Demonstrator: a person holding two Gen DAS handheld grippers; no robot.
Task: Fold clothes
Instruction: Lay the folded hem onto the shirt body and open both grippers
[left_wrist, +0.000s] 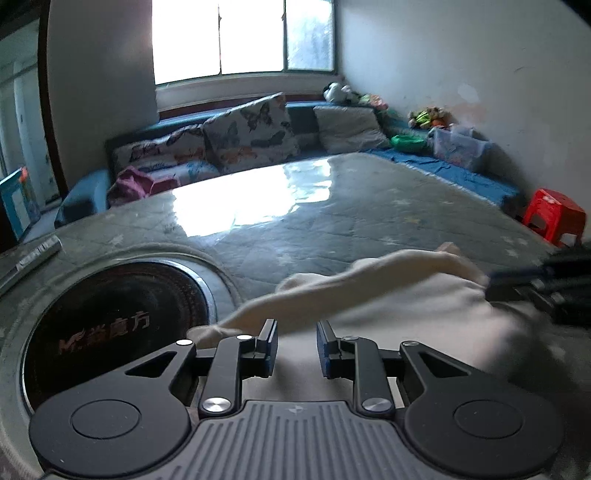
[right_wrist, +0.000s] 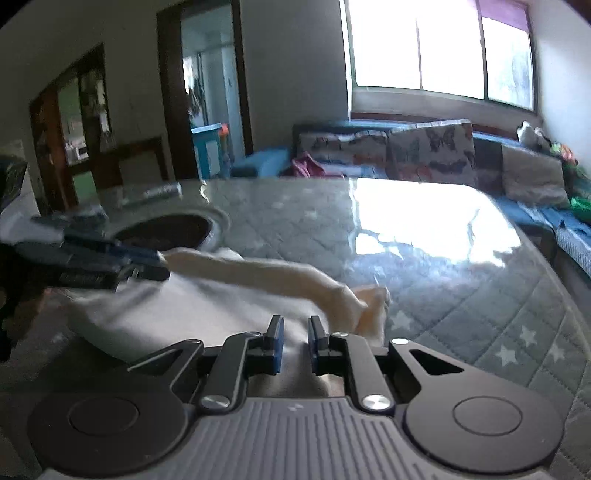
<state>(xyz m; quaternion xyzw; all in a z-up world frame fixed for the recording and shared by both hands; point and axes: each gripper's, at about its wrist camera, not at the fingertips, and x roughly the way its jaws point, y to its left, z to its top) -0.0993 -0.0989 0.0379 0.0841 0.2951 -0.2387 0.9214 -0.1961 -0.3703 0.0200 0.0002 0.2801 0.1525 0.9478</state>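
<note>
Quilted table (left_wrist: 332, 221): both tools tilted down, jaws narrow, over cream garment (left_wrist: 406, 306).

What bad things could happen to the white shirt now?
1. The left claw and right claw each pinch only a bit of the shirt, so it may slip out.
2. The sleeve lies loosely bunched on top and could fold in crooked.
3. The dark round burner in the table sits right beside the shirt, so the cloth might drag across it and get dirty.
</note>
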